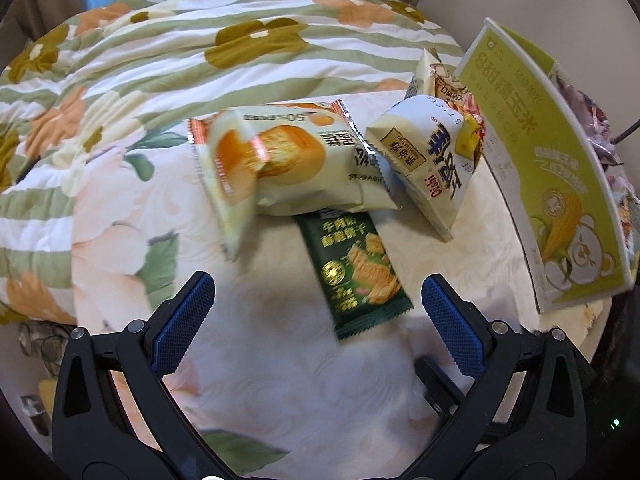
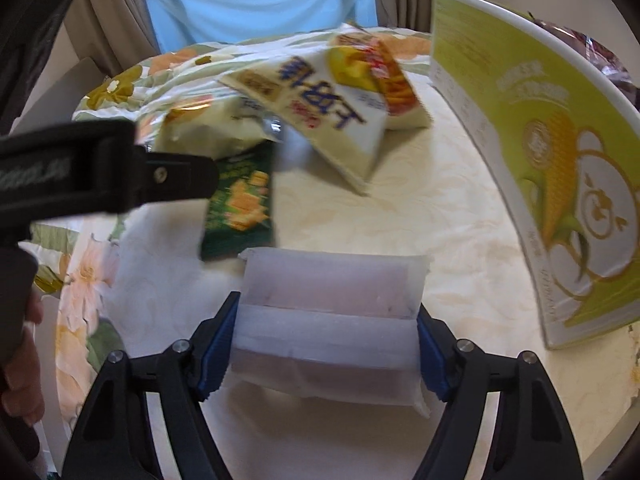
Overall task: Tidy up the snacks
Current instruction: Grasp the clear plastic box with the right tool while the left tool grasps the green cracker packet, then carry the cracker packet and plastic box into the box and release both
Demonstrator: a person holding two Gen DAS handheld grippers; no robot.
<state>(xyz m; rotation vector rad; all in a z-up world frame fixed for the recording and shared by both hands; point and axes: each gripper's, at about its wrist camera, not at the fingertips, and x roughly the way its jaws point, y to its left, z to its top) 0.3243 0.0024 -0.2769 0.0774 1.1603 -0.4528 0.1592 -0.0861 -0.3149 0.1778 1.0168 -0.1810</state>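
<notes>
My left gripper (image 1: 318, 300) is open and empty, just above a dark green cracker packet (image 1: 354, 270) lying on the bed sheet. Behind it lie a cream bread packet (image 1: 288, 164) and a white stick-snack bag (image 1: 424, 160). My right gripper (image 2: 326, 344) is shut on a white translucent snack packet (image 2: 328, 320), held between both blue pads above the sheet. In the right wrist view the green packet (image 2: 242, 204), the white snack bag (image 2: 320, 112) and the left gripper's black body (image 2: 100, 164) show ahead.
A green and white corn-print box (image 1: 560, 184) stands at the right with wrapped snacks inside; it also shows in the right wrist view (image 2: 540, 160). A floral quilt (image 1: 140, 80) is bunched at the left and back. A person in light blue (image 2: 260, 0) sits beyond.
</notes>
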